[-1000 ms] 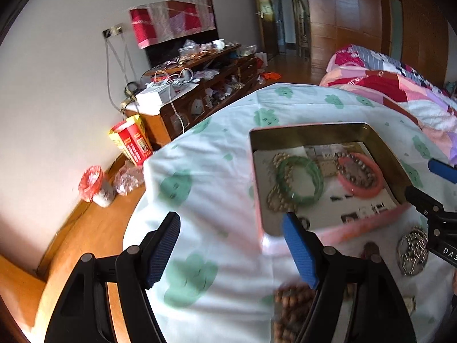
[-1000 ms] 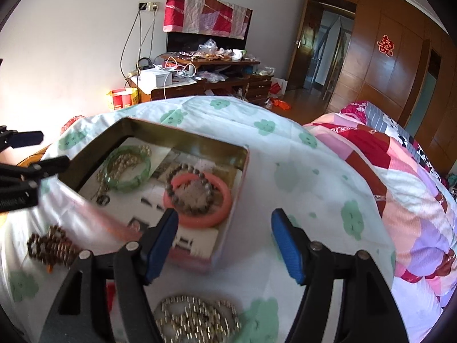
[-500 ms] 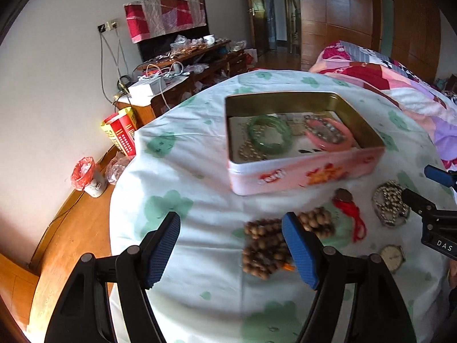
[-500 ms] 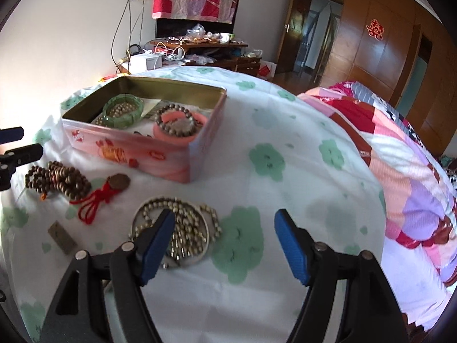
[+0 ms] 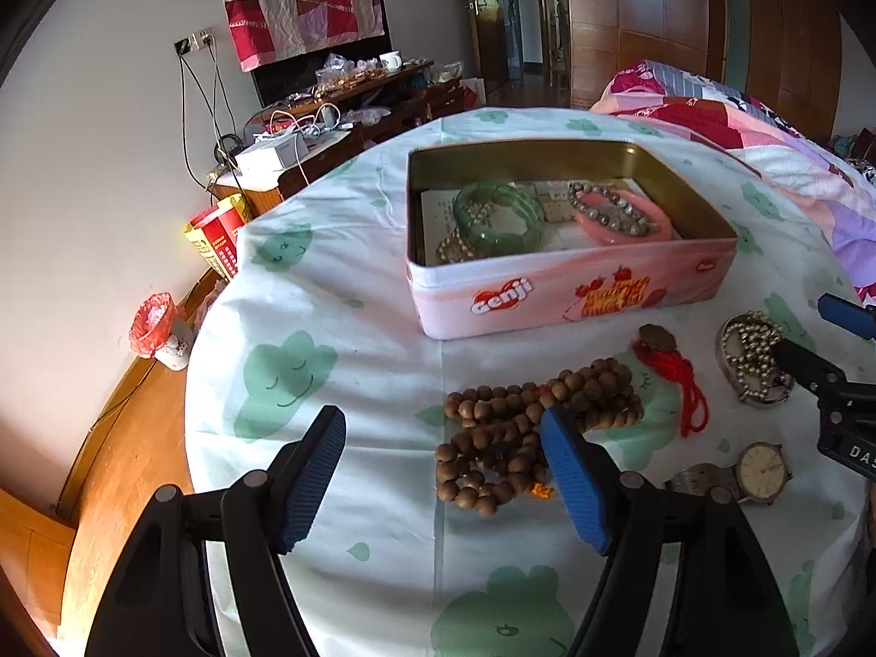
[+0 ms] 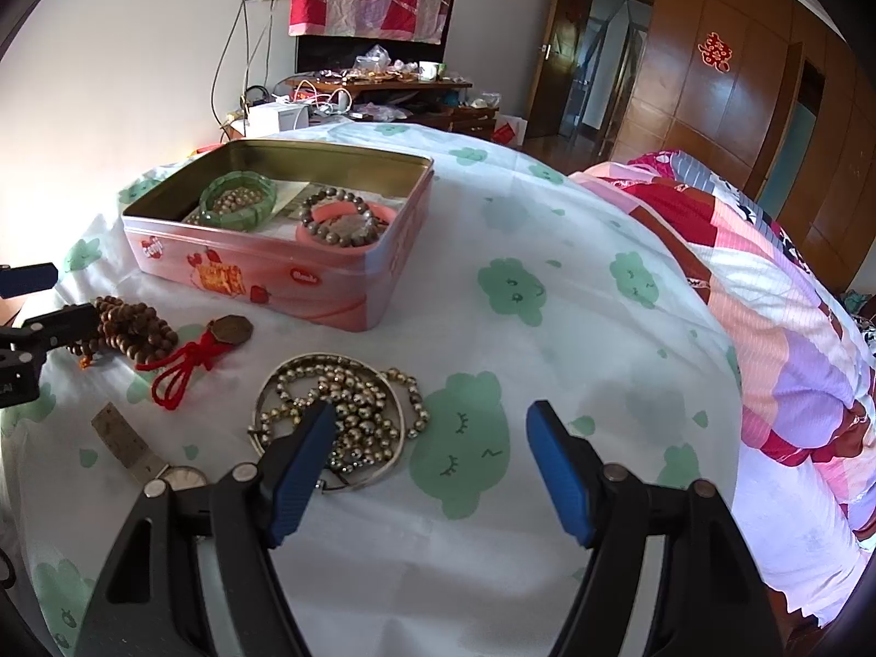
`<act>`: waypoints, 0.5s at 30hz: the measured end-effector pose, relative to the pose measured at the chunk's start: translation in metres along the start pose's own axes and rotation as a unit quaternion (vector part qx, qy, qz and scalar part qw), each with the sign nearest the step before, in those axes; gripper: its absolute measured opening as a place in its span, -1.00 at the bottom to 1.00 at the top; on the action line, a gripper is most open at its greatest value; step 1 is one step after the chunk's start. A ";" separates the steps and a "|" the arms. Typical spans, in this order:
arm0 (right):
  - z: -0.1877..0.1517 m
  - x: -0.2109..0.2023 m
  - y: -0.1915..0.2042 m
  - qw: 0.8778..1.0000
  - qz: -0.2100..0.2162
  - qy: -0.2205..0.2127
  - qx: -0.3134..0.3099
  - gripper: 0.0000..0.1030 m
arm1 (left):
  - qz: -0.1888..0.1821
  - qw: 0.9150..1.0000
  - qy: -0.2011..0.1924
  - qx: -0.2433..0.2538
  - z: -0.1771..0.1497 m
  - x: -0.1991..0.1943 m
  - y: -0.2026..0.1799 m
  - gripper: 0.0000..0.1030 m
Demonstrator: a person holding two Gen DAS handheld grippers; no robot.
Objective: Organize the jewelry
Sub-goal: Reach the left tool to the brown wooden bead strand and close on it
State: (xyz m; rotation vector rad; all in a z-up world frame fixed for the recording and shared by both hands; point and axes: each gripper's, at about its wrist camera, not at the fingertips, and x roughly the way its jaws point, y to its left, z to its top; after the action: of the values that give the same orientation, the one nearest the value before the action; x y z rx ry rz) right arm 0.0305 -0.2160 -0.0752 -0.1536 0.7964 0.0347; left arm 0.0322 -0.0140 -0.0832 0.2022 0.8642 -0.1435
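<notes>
A pink tin box point(image 5: 569, 295) point(image 6: 306, 287) stands open on the cloth-covered table, holding a green bangle point(image 5: 498, 216) point(image 6: 238, 201) and a pink bangle point(image 5: 624, 218) point(image 6: 345, 225) ringed with beads. In front of it lie brown wooden beads point(image 5: 525, 427) point(image 6: 131, 326), a red-corded pendant point(image 5: 670, 361) point(image 6: 211, 350), a metallic bead necklace with a ring point(image 5: 753, 353) point(image 6: 345, 416) and a wristwatch point(image 5: 758, 471) point(image 6: 175, 473). My left gripper point(image 5: 441, 441) hovers open, its right fingertip over the wooden beads. My right gripper point(image 6: 430, 438) hovers open, its left fingertip over the metallic beads. Neither holds anything.
The table cloth point(image 6: 547, 328) is white with green prints. A bed with a patchwork quilt point(image 6: 766, 284) lies to the right. A cluttered wooden cabinet point(image 5: 339, 126) stands by the far wall, a red bin point(image 5: 159, 328) on the floor at left.
Both grippers have pulled back from over the tin and sunk toward the table's near side; the loose jewelry in front of the tin came into view. Both stayed open and empty.
</notes>
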 end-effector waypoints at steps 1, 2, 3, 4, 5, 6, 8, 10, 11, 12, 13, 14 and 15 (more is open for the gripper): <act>-0.001 0.000 0.000 1.000 0.000 0.000 0.001 0.44 | -0.001 1.000 0.000 -0.001 0.000 0.001 -0.001 0.44; -0.001 0.001 0.000 1.000 0.000 0.000 0.003 0.44 | -0.003 1.000 -0.002 -0.001 0.001 0.002 -0.001 0.44; -0.002 0.002 0.000 1.000 0.000 0.001 0.004 0.44 | -0.002 1.000 -0.003 0.000 0.001 0.003 -0.002 0.44; -0.002 0.002 0.000 1.000 0.000 0.002 0.005 0.44 | 0.000 1.000 -0.005 0.001 0.002 0.004 -0.003 0.44; -0.003 0.002 0.000 1.000 0.000 0.002 0.006 0.44 | 0.000 1.000 -0.007 0.003 0.003 0.006 -0.004 0.44; -0.003 0.002 0.000 1.000 0.001 0.002 0.006 0.44 | 0.001 1.000 -0.010 0.004 0.003 0.007 -0.005 0.44; -0.004 0.002 0.000 1.000 0.001 0.002 0.006 0.44 | 0.000 1.000 -0.014 0.005 0.003 0.008 -0.004 0.43; -0.004 0.002 -0.001 1.000 0.008 0.000 0.009 0.44 | -0.009 1.000 -0.017 0.011 0.003 0.008 -0.004 0.14; -0.004 0.002 -0.002 1.000 0.011 0.001 0.010 0.43 | -0.016 1.000 -0.015 0.013 0.003 0.008 -0.005 -0.20; -0.004 0.001 -0.002 1.000 0.012 0.000 0.013 0.40 | -0.020 1.000 -0.011 0.015 0.002 0.009 -0.005 -0.33; -0.004 0.001 -0.002 1.000 0.014 -0.001 0.015 0.33 | -0.022 1.000 -0.013 0.017 0.002 0.009 -0.006 -0.34; -0.005 0.001 -0.003 1.000 0.016 -0.001 0.016 0.27 | -0.023 0.999 -0.013 0.018 0.003 0.008 -0.006 -0.35; -0.004 0.001 -0.003 1.000 0.018 -0.001 0.016 0.23 | -0.026 0.999 -0.013 0.016 0.003 0.008 -0.004 -0.36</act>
State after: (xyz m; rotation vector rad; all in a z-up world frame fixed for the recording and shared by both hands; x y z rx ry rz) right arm 0.0287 -0.2191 -0.0784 -0.1092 0.7979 0.0552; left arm 0.0387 -0.0194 -0.0883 0.2069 0.8423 -0.2085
